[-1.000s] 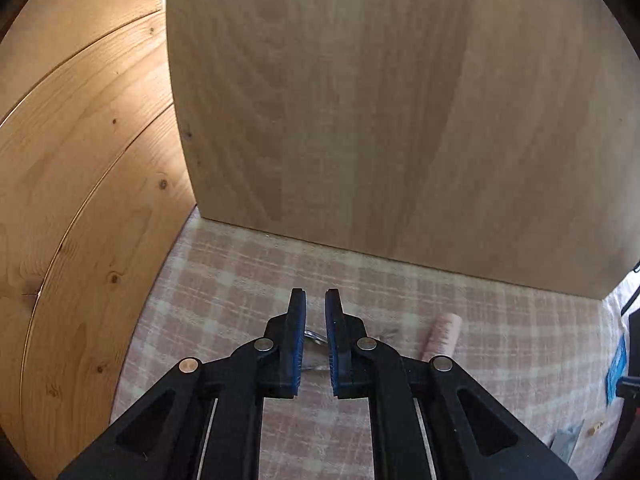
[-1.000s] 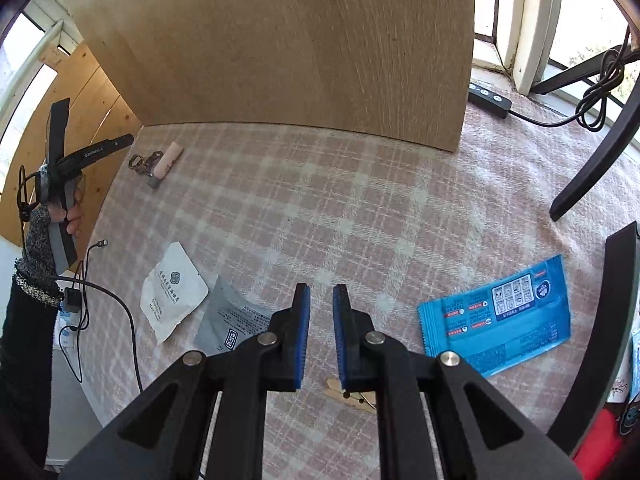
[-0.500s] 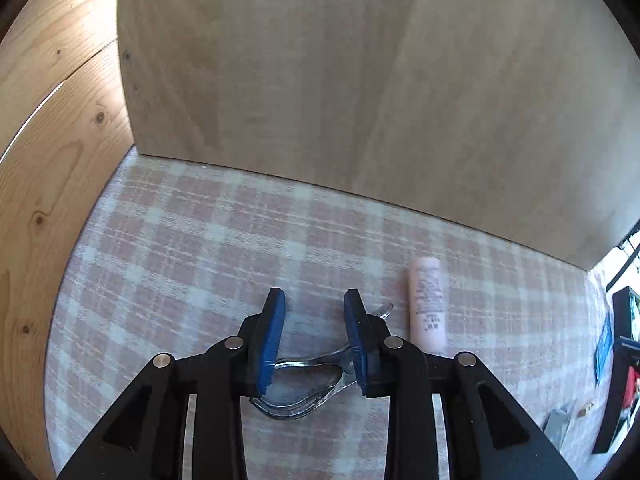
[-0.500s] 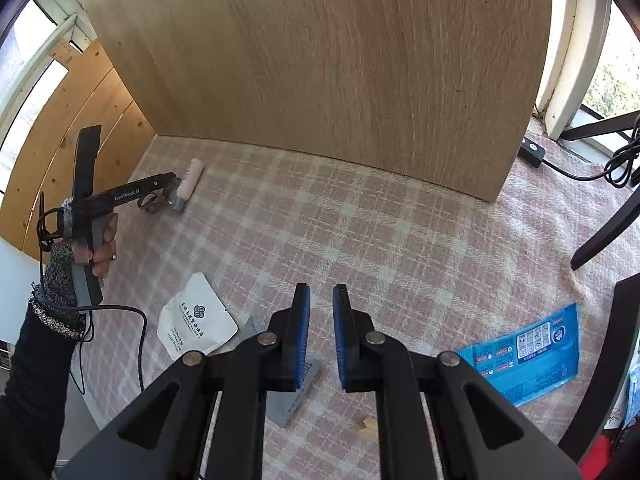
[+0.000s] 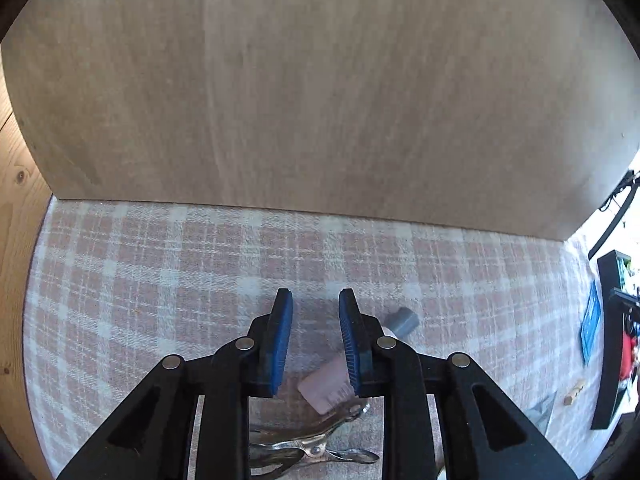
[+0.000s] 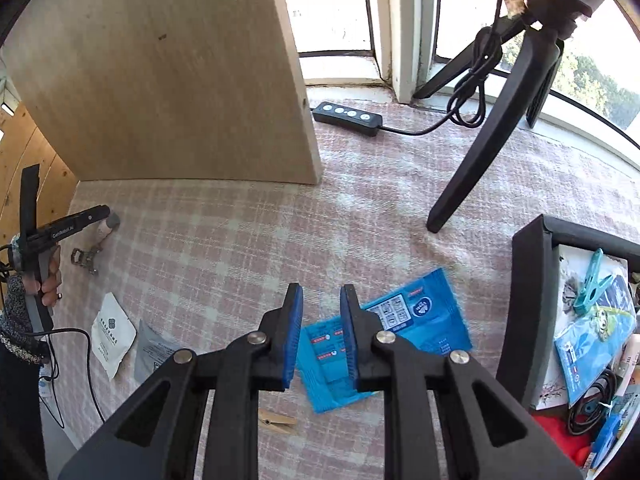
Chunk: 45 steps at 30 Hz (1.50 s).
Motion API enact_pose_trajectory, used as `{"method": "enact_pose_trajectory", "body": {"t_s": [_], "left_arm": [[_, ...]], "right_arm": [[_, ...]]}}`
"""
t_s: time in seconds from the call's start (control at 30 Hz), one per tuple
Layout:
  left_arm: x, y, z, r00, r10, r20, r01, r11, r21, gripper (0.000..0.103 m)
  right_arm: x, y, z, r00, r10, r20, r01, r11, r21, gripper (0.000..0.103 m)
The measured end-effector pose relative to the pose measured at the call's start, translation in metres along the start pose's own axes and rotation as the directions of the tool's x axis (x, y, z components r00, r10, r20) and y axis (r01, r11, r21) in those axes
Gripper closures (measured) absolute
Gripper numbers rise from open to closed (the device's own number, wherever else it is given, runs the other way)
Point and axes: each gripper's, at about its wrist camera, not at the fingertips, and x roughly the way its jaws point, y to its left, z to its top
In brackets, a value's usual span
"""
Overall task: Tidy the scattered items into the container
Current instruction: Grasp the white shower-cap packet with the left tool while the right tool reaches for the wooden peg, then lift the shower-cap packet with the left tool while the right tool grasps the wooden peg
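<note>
Left tongs (image 5: 314,300) closing, apart over the pink tube (image 5: 332,380) near the surface's left edge; right tongs (image 6: 321,294) opening above the blue packet (image 6: 416,320)

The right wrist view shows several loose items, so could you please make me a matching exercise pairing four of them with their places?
Things:
1. blue plastic packet
2. wooden clothespin
3. teal plastic clip
4. white paper sachet

Places:
A. inside the black box
B. far left, near the person's hand
C. on the cloth, under the fingertips
D. on the cloth, below the left finger

Pairs: 1-C, 2-D, 3-A, 4-B
</note>
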Motion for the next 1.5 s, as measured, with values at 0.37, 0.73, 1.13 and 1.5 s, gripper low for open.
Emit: {"method": "enact_pose_trajectory", "body": {"t_s": [0.37, 0.73, 1.13, 1.5], "left_arm": [[-0.021, -0.056, -0.057, 0.993, -0.106, -0.060, 0.115, 0.978, 0.174, 0.075], [-0.068, -0.139, -0.164, 0.976, -0.196, -0.100, 0.217, 0.933, 0.286, 0.070], [-0.105, -0.137, -0.213, 0.977, -0.194, -0.084, 0.206, 0.962, 0.179, 0.042], [-0.079, -0.182, -0.233, 0.991, -0.053, -0.122, 0.089, 0.946, 0.311, 0.036]], "right_arm": [[0.036, -0.008, -0.003, 0.989, -0.101, -0.107, 0.100, 0.995, -0.014, 0.071], [0.006, 0.034, -0.124, 0.985, -0.017, -0.174, -0.019, 0.978, -0.208, 0.057], [-0.034, 0.071, -0.126, 0.997, 0.070, -0.044, -0.083, 0.866, -0.494, 0.059], [0.015, 0.113, -0.107, 0.991, -0.029, -0.128, -0.070, 0.704, -0.706, 0.058]]}}
